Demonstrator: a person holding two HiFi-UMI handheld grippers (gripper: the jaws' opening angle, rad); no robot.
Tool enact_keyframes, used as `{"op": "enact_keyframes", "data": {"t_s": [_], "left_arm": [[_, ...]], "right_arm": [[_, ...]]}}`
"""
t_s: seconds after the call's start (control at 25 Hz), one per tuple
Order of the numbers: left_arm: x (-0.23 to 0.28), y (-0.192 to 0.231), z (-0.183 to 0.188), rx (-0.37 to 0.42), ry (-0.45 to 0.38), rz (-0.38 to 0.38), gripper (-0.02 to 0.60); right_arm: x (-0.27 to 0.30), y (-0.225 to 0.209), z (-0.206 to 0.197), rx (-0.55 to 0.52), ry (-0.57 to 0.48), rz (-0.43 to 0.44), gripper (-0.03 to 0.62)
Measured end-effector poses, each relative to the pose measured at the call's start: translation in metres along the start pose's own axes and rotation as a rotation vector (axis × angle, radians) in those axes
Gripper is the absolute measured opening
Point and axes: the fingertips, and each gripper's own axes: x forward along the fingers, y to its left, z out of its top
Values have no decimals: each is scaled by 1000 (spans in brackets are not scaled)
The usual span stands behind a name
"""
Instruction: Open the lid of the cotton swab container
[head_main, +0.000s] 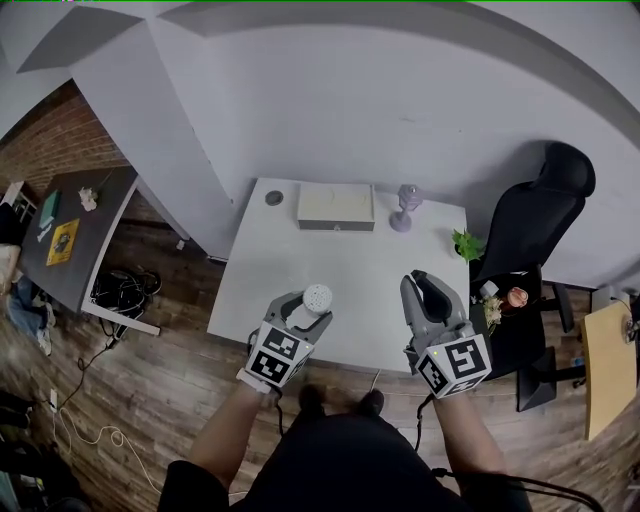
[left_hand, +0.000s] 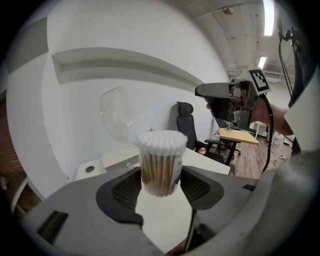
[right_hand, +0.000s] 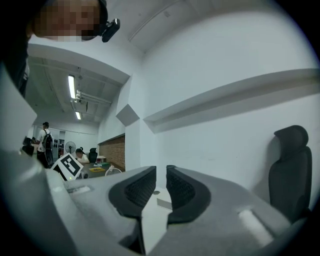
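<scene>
My left gripper (head_main: 303, 308) is shut on the cotton swab container (head_main: 317, 297), a clear round tub packed with upright swabs. In the left gripper view the container (left_hand: 161, 162) stands between the dark pads (left_hand: 125, 190), its white swab tips bare on top. A clear lid (left_hand: 116, 119) stands tipped back behind it to the left. My right gripper (head_main: 425, 285) hovers over the table's front right, level, jaws close together with nothing between them. In its own view the right gripper (right_hand: 161, 187) shows only a narrow slit. The left gripper view shows the right gripper (left_hand: 200, 90) up at the right.
The white table (head_main: 300, 255) carries a cream box (head_main: 335, 207), a purple glass ornament (head_main: 405, 208) and a small plant (head_main: 466, 243) at its back. A black office chair (head_main: 535, 215) stands at the right, a dark desk (head_main: 70, 235) at the left.
</scene>
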Motion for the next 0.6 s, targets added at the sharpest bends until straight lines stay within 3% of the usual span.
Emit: {"op": "enact_keyframes", "data": {"t_s": [0.32,0.6], "left_arm": [[-1,16,-3,-24,5,27,241],[-4,32,8,-30,-21,56,241]], "right_arm": [[4,-4,1,-36,-12,-1,83],[6,-15,8,-37,-36,-27,64]]}}
